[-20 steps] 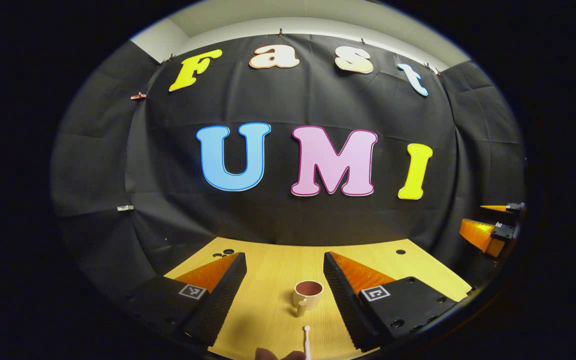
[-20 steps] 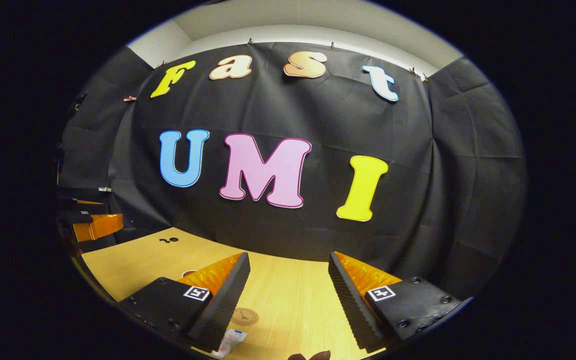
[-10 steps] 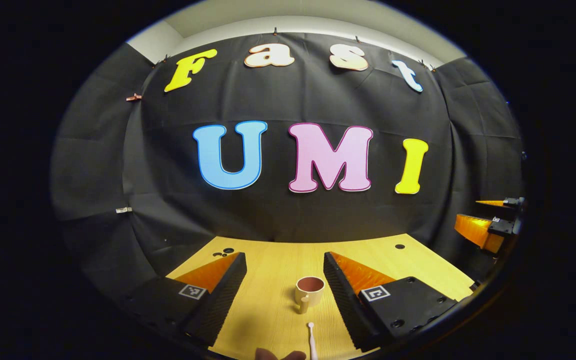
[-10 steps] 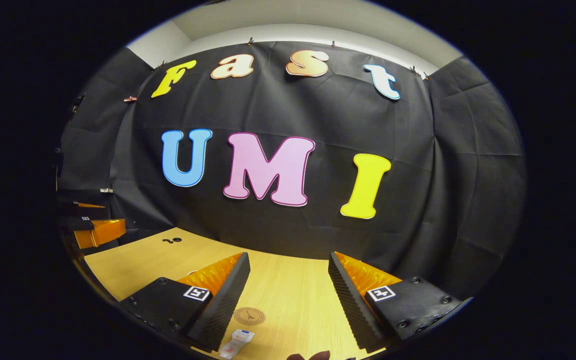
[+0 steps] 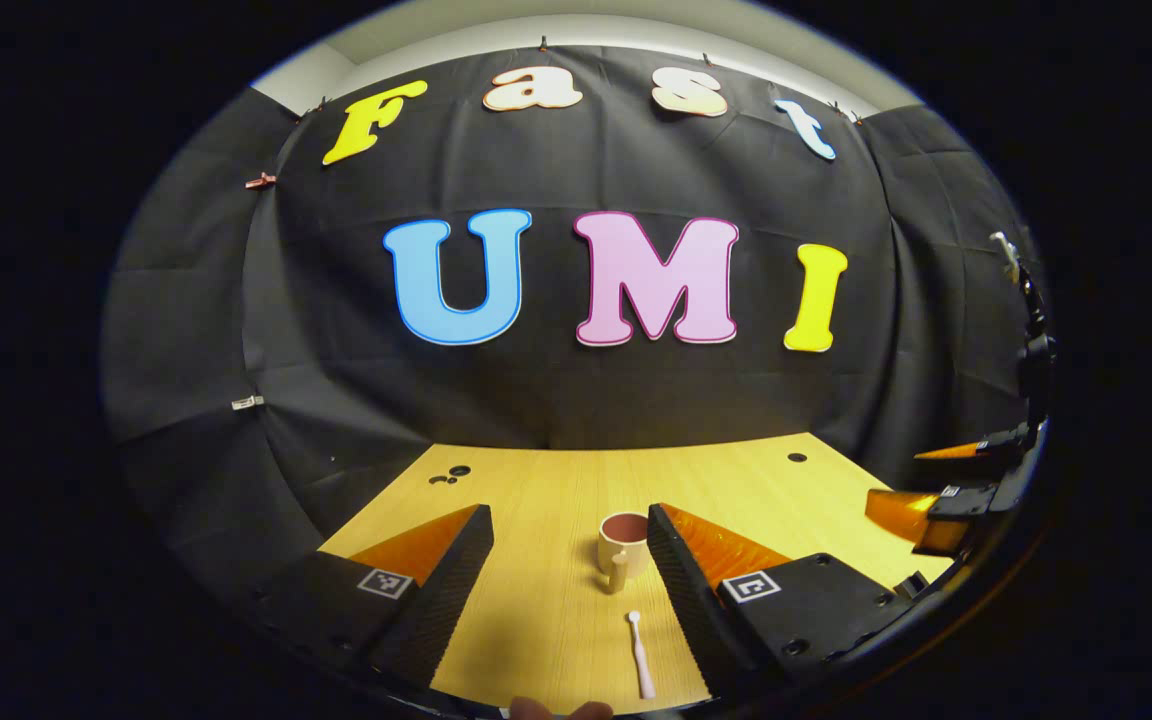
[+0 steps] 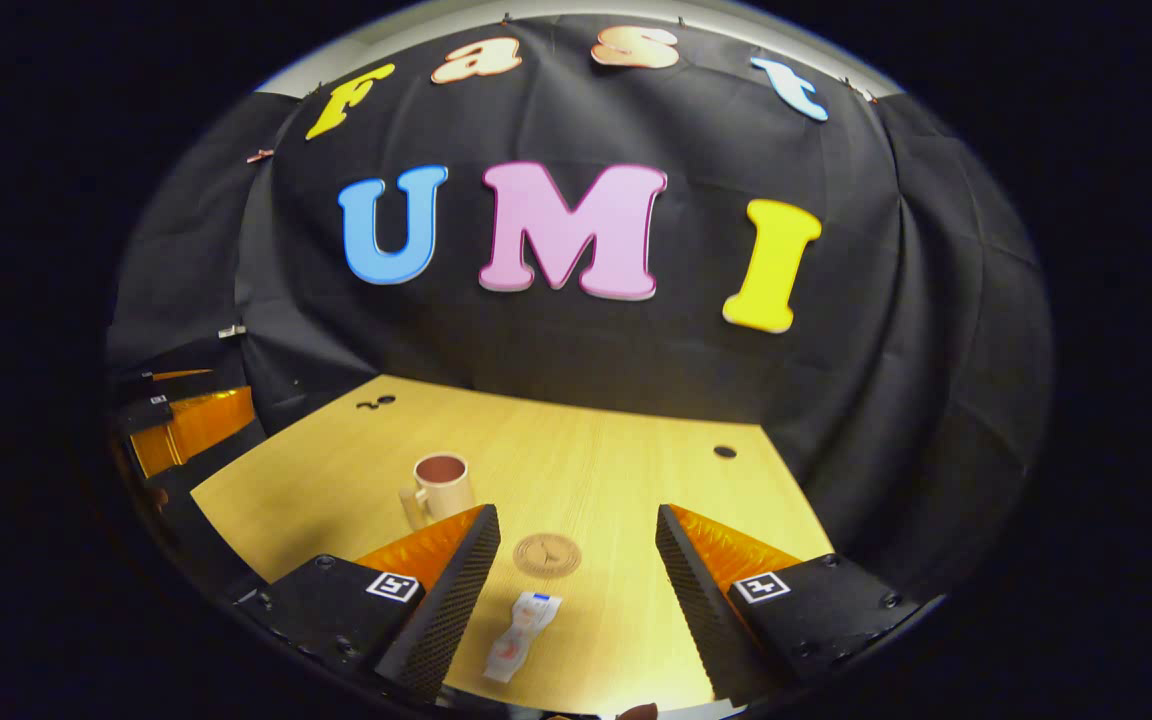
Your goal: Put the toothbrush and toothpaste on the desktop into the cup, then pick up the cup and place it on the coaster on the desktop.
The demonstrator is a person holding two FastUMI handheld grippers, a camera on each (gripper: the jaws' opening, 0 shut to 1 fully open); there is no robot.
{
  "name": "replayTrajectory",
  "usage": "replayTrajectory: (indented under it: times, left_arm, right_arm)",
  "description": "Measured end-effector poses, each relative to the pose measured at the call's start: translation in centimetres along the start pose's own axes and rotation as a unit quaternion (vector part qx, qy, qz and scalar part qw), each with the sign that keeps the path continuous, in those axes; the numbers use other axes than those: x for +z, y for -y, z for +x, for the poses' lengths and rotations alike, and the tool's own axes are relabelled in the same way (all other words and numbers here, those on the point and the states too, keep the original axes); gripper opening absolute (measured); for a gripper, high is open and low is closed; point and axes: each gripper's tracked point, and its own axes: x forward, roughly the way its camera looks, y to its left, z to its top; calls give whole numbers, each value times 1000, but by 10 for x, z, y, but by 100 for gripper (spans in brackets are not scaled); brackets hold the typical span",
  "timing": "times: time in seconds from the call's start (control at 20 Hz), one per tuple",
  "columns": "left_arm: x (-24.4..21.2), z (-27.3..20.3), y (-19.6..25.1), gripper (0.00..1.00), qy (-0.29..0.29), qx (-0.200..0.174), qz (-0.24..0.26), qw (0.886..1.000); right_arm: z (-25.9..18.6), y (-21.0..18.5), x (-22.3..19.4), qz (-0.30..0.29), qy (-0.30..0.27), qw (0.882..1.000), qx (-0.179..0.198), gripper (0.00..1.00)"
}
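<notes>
Progress: nothing done yet | left hand-held gripper: wide open, empty | toothbrush flat on tabletop between its fingers, mug just beyond | right hand-held gripper: wide open, empty | toothpaste tube between its fingers, coaster just ahead | left to do: both items into mug, mug onto coaster.

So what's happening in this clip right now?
A person holds two grippers over a wooden desk; nothing is picked up yet. The left gripper is open, with the toothbrush lying between its fingers, near the empty cup. The right gripper is open over the toothpaste, which lies just short of the coaster.
</notes>
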Motion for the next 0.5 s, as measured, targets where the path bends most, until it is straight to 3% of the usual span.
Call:
replayTrajectory:
  times: [0.2,0.5]
  left_arm:
    - [-20,-11,-11,96,-18,-3,8,1000]
    - [-39,-19,-28,96,-31,-8,10,999]
  right_arm:
    - [16,-27,-63,25,-100,995,10,97]
    - [48,-36,-159,50,-232,971,-22,96]
